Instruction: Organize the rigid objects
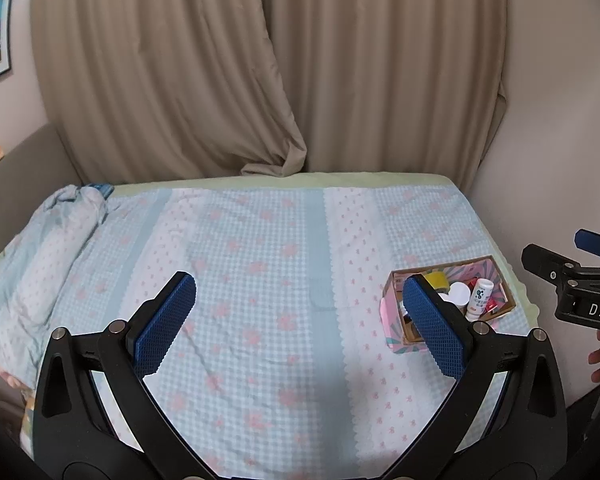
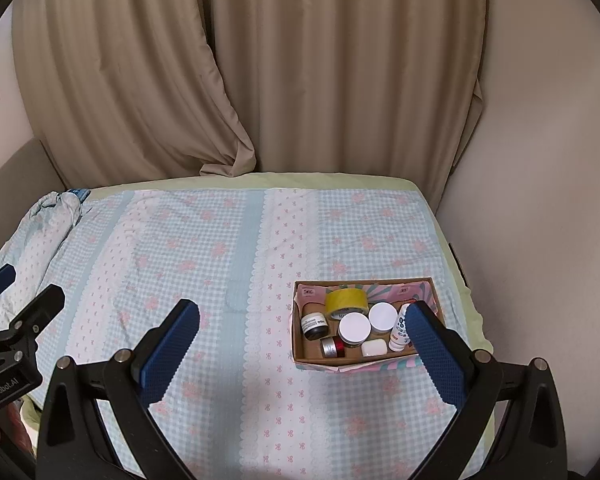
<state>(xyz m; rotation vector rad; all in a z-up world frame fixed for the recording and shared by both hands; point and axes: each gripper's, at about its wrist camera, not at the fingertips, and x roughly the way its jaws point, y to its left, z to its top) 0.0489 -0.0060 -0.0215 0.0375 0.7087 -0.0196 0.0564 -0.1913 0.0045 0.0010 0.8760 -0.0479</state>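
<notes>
**Plainly, both grippers wide and empty above the bed**

Here the left gripper [image 1: 300, 304] has its jaws spread wide, its blue ridged pads [image 1: 166, 322] well apart with only the checked bedspread [image 1: 260, 240] showing between them. It holds nothing and touches nothing. The right gripper [image 2: 302, 330] stands the same way: jaws fully spread, nothing pinched, hovering above the cloth.

In the right wrist view the right-hand pad [image 2: 436, 352] overlaps the near right corner of a cardboard box [image 2: 364, 362], though whether it touches the box cannot be told. The box sits on the bedspread near the bed's right edge, close to the wall [image 2: 540, 200]. Inside it lie a yellow tape roll [image 2: 346, 302] at the back, two white-lidded jars [image 2: 355, 329] side by side in the middle, a dark jar [image 2: 314, 326] on the left, a small red and silver container [image 2: 333, 347] at the front, a white soap-like bar [image 2: 374, 347] next to it, and a small white bottle [image 2: 400, 330] at the right, partly hidden by the pad.

Further out, a bunched quilt [image 1: 60, 232] lies along the bed's left side, and beige curtains [image 1: 260, 60] hang behind the bed.
</notes>
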